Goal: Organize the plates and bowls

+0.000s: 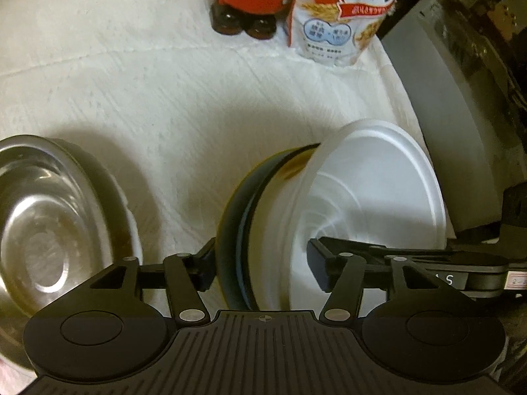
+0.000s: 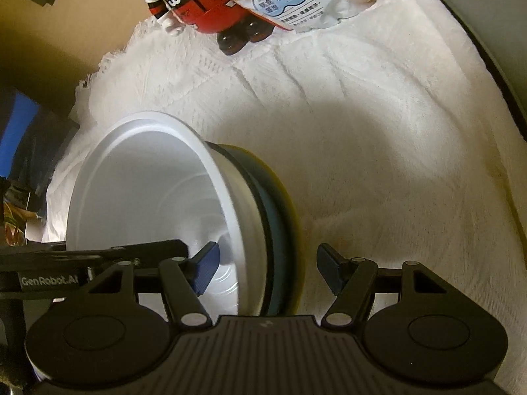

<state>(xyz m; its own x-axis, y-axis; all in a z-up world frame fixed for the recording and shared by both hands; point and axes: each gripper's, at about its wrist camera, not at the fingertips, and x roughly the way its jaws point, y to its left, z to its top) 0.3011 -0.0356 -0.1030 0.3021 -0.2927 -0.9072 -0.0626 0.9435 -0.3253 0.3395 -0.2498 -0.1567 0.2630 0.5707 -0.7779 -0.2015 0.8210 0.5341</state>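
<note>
left wrist: bowl stack between fingers

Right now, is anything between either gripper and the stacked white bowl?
Nothing visible. The left gripper and right gripper both straddle the rim of the stack: the white bowl nested in a dark bowl. Both stand open, pads off the rims. The steel bowl sits apart on the cloth.

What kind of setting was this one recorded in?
Probably a home kitchen or dining table: a white cloth covers it, with a granola bag and dark bottles at the back, and a steel bowl beside a white bowl stacked on darker dishes.
</note>
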